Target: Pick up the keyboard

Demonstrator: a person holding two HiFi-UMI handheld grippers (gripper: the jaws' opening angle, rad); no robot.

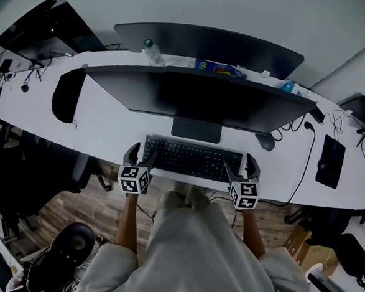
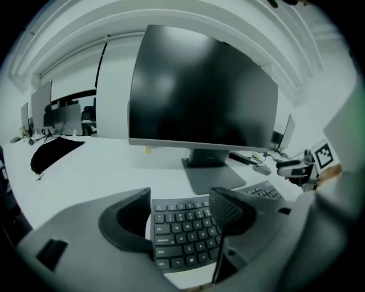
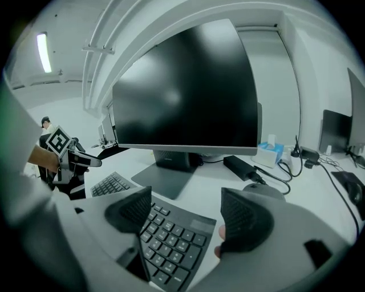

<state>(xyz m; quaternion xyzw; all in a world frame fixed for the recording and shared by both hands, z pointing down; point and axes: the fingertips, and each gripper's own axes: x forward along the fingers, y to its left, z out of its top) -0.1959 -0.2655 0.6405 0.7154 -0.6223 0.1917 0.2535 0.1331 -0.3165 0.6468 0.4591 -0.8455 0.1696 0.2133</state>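
1 white curved desk spans the head view. 2 big monitors on it, back to back: near one w/ dark screen on a flat stand base, 2nd one behind it facing away.

1 person at the near edge, light trousers, bare forearms. 1 dark chair on the wood floor, lower left.

2 dark flat pads: 1 oval mat far left of desk, 1 rectangular slab far right.

1 keyboard: black, curved layout. It sits at the near desk edge, just in front of the stand base, centred on the person. Looks flat on the desk.

2 grippers, 1 per end of the kbd, each w/ 1 marker cube.
- left gripper: jaws spread wide and straddling the kbd's left end. In its own view keys fill the gap, w/ the left kbd edge just beside the left jaw. No clamp visible.
- right gripper: jaws also wide. In its own view the kbd's right end is between them, w/ a clear gap to the right jaw. Not gripping.

Small stuff:
- 1 grey mouse, right of the stand.
- 1 power brick w/ cable, behind it.
- 1 blue tissue box.
- 1 clear bottle, between the monitors.
- Several black cables over the right side; can't count them.
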